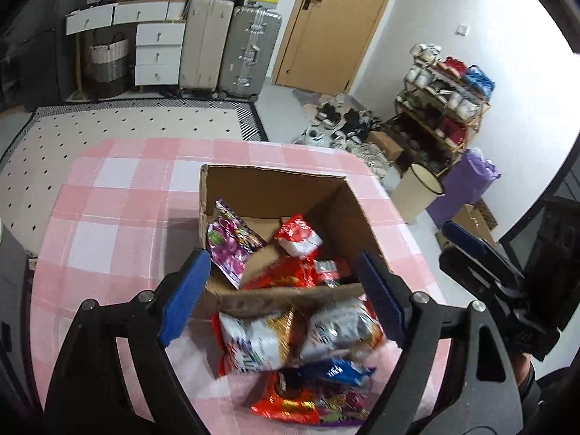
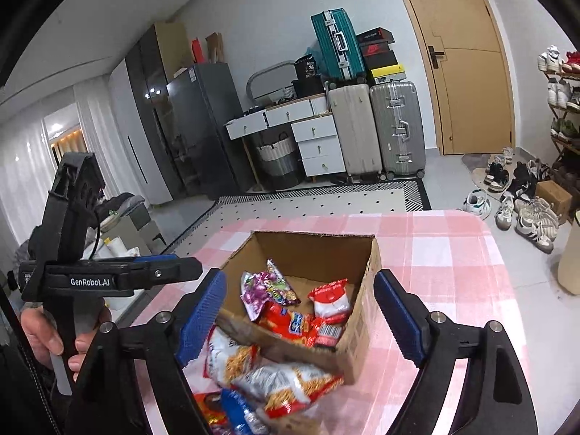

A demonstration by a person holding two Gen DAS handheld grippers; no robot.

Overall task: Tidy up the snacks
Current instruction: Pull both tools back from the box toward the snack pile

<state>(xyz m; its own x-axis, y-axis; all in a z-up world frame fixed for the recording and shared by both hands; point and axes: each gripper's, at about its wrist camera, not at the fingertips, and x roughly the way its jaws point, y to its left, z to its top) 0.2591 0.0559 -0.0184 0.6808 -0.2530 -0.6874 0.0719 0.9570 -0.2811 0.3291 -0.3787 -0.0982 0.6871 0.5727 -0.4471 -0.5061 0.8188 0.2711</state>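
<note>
Left gripper (image 1: 286, 297): your jaws stand wide apart, nothing between the pads.
Right gripper (image 2: 301, 319): also spread wide and empty.
Box (image 1: 362, 224): on the pink checked table (image 1: 108, 217), partly filled with packets.
Loose snack pile (image 1: 301, 355): on the cloth, touching the box's near wall.
Direction: the pile lies straight ahead and below your left gripper; from your right it sits low and left.
Nearer hand: likely your left.

I am in a home, near the entrance: a door (image 2: 467, 61), a shoe rack (image 1: 440, 105) with many shoes, suitcases (image 2: 377, 130), a drawer desk (image 2: 301, 130), a fridge (image 2: 203, 127) and a rug (image 1: 119, 127).
</note>
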